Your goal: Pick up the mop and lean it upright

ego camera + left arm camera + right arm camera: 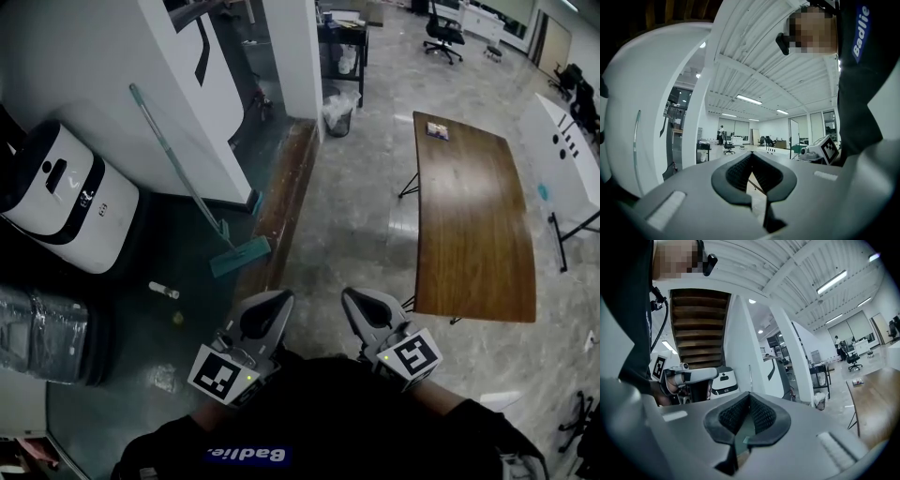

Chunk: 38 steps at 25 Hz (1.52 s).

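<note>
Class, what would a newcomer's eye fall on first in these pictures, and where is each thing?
A teal mop leans on the white wall at left, head on the dark floor. A long wooden table stands at right. At the bottom, the left claw and right claw are shut, empty.

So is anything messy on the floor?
Yes. A small white bottle lies on its side on the dark floor, with a tiny yellow thing near it, like litter. The mop leans slanted on the white wall.
</note>
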### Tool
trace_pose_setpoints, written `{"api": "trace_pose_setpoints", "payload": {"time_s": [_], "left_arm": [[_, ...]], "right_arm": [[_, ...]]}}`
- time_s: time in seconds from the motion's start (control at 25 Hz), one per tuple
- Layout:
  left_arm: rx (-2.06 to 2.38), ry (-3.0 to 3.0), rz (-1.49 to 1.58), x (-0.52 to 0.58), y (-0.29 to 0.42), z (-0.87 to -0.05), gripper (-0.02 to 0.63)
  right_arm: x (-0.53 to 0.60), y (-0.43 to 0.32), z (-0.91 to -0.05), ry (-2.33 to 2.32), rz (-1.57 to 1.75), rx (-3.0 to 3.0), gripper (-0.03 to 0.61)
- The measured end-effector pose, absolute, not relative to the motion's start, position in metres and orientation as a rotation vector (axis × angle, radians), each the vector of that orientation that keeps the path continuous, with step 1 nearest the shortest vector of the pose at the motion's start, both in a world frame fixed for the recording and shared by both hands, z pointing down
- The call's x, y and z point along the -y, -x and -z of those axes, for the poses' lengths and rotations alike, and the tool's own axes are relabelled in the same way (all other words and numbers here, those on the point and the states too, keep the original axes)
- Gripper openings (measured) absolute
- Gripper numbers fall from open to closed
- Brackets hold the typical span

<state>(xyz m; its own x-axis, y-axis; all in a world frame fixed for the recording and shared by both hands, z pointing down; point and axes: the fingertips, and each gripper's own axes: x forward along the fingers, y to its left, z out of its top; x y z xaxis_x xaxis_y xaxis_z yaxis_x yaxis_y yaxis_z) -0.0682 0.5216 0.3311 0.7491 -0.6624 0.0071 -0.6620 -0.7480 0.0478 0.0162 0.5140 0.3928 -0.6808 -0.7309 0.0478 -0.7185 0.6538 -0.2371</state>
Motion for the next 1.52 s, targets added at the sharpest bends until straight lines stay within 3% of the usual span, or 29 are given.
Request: {"api": "trace_pose_setpoints", "payload": {"time_s": [0.32, 0.88, 1.08, 1.2, 1.52], "left_arm": [[1.055, -2.891, 0.039, -0.467, 0.102, -0.339, 0.018], [0.885, -2.928, 0.114, -0.311, 0.224, -0.344, 0.018], [1.009, -2.879, 0.100, -0.253, 0.280, -0.360, 0.020], [1.128, -2.863, 0.096, -0.225, 0.313, -0.365, 0.064], [1.435, -2.786, -0.011, -0.158, 0.387, -0.387, 0.103]], "right_arm": [[-0.460, 0.016, -0.397, 1.273, 0.355, -2.839, 0.006], [-0.310, 0.114, -0.386, 1.586, 0.331, -2.765, 0.006], [-0.278, 0.138, -0.383, 1.652, 0.313, -2.759, 0.006], [-0.269, 0.145, -0.384, 1.667, 0.314, -2.765, 0.008], [-0.249, 0.146, -0.385, 1.668, 0.298, -2.772, 0.008]]}}
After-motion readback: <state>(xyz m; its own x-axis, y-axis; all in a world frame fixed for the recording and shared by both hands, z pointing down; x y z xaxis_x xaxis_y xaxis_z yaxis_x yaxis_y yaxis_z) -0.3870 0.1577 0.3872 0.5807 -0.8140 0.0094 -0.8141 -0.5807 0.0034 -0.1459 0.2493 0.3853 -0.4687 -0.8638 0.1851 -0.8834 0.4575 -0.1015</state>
